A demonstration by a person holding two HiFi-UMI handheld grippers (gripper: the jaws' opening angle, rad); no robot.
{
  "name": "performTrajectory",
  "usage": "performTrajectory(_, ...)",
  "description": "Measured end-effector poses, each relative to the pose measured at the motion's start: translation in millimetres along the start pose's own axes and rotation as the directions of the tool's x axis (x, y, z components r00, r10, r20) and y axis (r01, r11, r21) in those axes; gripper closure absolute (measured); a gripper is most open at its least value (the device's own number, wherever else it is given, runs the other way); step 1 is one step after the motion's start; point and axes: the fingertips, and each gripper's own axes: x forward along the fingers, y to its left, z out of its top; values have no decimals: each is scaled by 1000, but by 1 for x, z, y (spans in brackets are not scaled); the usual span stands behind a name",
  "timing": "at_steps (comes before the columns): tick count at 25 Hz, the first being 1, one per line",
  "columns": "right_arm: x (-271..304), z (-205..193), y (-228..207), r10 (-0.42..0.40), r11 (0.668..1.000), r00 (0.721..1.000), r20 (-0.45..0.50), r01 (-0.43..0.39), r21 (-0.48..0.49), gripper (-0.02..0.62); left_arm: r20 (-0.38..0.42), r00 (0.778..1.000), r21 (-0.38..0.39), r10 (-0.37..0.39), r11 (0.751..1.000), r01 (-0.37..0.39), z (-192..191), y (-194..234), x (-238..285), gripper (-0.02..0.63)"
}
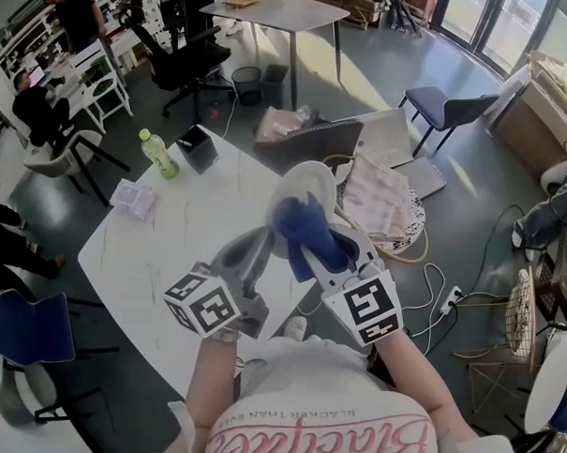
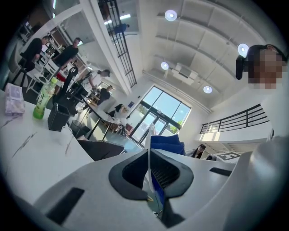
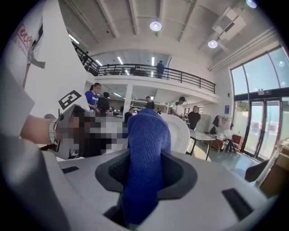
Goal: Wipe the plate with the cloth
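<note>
The white plate [image 1: 312, 184] is held up in the air above the white table [image 1: 163, 264], tilted up on edge. Its rim is pinched by the left gripper [image 1: 264, 242], with the jaws closed down nearly all the way onto that thin edge [image 2: 148, 151].

The blue cloth [image 1: 307, 231] is clamped in the right gripper [image 1: 315, 264]. Those jaws are shut round a thick bunched fold [image 3: 146, 153], and the cloth is laid against the plate's face.

A wide stretch of bare tabletop is left under and beside both grippers. The table's rounded right edge is passed just below the plate. The clutter is kept to the far left corner, well apart: a green bottle [image 1: 156, 153], a black box [image 1: 197, 148] and a small packet [image 1: 135, 197].

Texture-wise:
- The plate is smooth, round and glossy.
- The cloth is fuzzy, with a fine ribbed weave.
- The jaw pads are dark and grooved.
- The tabletop is veined faintly in grey.
</note>
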Motion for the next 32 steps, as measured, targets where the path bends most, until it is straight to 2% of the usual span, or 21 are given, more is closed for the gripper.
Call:
performTrajectory(5,-9,-11,-34,-92,995,996,-16,92,23,460,-13,1000,22,0,1000,0,-2,-2,2,592)
performTrajectory(8,-17,-16,-52,-142,989,990,-28,143,48,459,-22,1000,61,6,998,-5,-3,-3,2,592)
performTrajectory(9,-20,-17,-58,-157,986,987,-31,158,54,459,-26,1000,92,12,996,-9,-3,-3,2,592)
performTrajectory(11,-25,-19,-66,-185,980,982,-36,187,64,459,-41,998,203,37,979,-28,-6,0,1,592)
performTrajectory(13,-31,-20,-72,-206,975,978,-34,208,79,459,-57,995,353,83,934,-58,-12,5,1,592)
performTrajectory(15,-37,-20,-77,-219,970,975,-27,221,105,459,-62,989,488,132,869,-86,-18,11,1,593)
performTrajectory(18,-42,-20,-83,-222,964,975,-13,222,149,459,-51,983,629,175,771,-104,-26,16,-1,593)
performTrajectory(19,-43,-20,-84,-218,962,976,-10,217,165,459,-47,982,674,185,731,-106,-27,16,-1,593)
performTrajectory(22,-44,-21,-85,-205,961,979,-1,202,189,459,-42,975,806,219,583,-96,-34,15,-2,594)
performTrajectory(26,-44,-16,-81,-173,969,985,19,167,182,459,-43,966,937,255,345,-49,-46,8,-3,593)
performTrajectory(27,-44,-14,-79,-161,971,987,25,154,183,459,-44,966,956,255,293,-34,-49,6,-3,593)
performTrajectory(32,-40,-3,-65,-62,988,997,46,55,146,459,-29,969,996,247,85,8,-60,-1,-4,592)
